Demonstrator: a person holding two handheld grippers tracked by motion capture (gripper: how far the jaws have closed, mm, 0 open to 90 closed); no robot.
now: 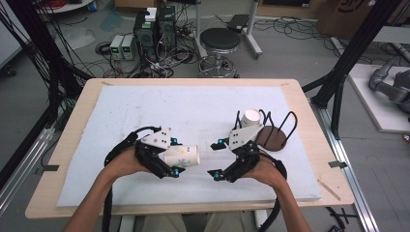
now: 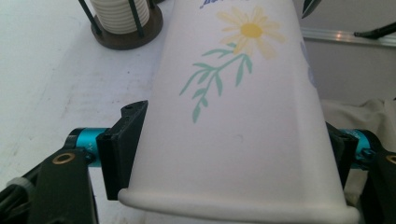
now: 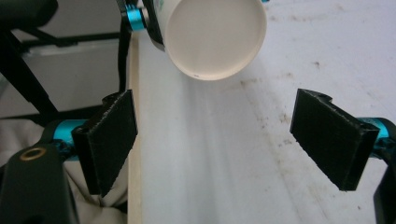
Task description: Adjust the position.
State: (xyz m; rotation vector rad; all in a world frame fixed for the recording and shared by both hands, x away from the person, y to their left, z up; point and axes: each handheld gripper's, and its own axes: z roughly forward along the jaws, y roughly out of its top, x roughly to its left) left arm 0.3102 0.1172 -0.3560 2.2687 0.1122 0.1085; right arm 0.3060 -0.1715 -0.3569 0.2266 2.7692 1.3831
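paper cup (image 1: 183,156) w/ daisy print lies sideways, clamped in left gripper (image 1: 170,155) over the bench (image 1: 87,104). right gripper (image 1: 216,159) faces its base, jaws spread, empty. looks like a handover or stacking step; next prob needs lining up w/ rack (image 1: 270,133) of cups. cup mouth cut off in left gripper view.

The flowered cup (image 2: 238,116) runs past the top edge in the left gripper view, its purple lettering cut off and unreadable. The ridged cup stack (image 2: 120,16) in its wire holder (image 2: 128,35) is also cropped (upper part out of frame), and the left gripper's (image 2: 229,149) right-hand jaw sits mostly behind the cup.
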